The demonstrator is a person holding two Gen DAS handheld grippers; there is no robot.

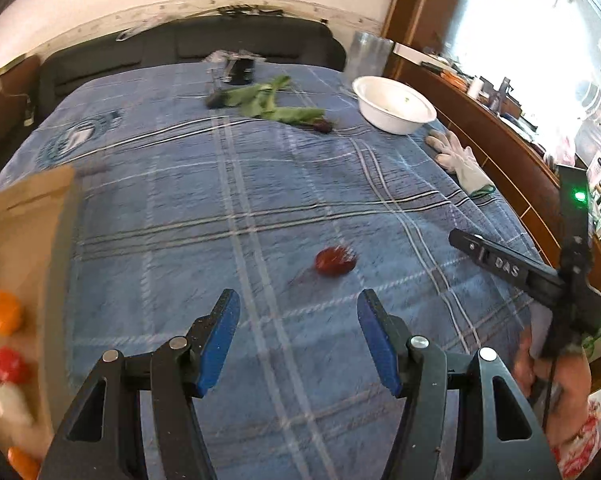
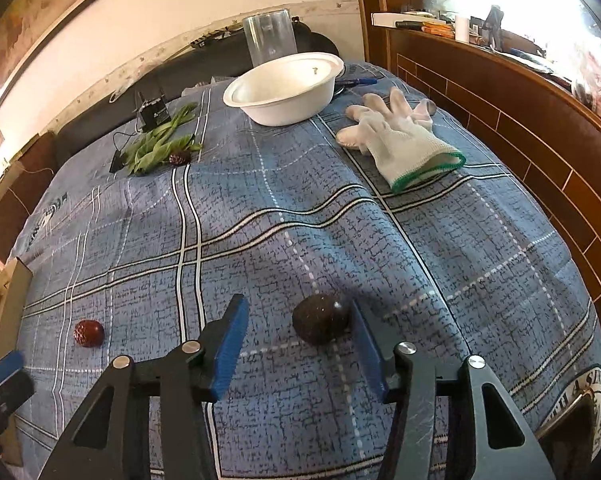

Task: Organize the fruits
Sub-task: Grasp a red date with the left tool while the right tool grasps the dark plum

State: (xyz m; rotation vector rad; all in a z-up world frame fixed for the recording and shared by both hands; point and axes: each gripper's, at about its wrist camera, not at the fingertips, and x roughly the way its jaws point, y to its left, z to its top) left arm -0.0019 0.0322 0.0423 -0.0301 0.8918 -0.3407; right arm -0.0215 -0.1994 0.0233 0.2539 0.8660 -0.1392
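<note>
A red wrinkled fruit (image 1: 334,261) lies on the blue plaid cloth just beyond my left gripper (image 1: 299,300), whose blue pads stand apart with nothing between them. The right wrist view shows that fruit (image 2: 88,333) at the lower left. My right gripper (image 2: 296,304) straddles a dark brown round fruit (image 2: 320,318). Its right pad is against the fruit and its left pad stands well clear, so it is open. A white bowl (image 2: 236,98) sits at the far side and looks nearly empty. At the left edge, a cardboard box (image 1: 28,200) holds orange, red and white fruits.
Leafy greens (image 2: 156,148) with a small dark fruit (image 2: 179,158) beside them lie far left of the bowl. A white glove (image 2: 400,140) lies near the wooden ledge (image 2: 520,128) on the right. A clear jar (image 2: 270,38) stands behind the bowl, a black device (image 2: 152,114) behind the greens.
</note>
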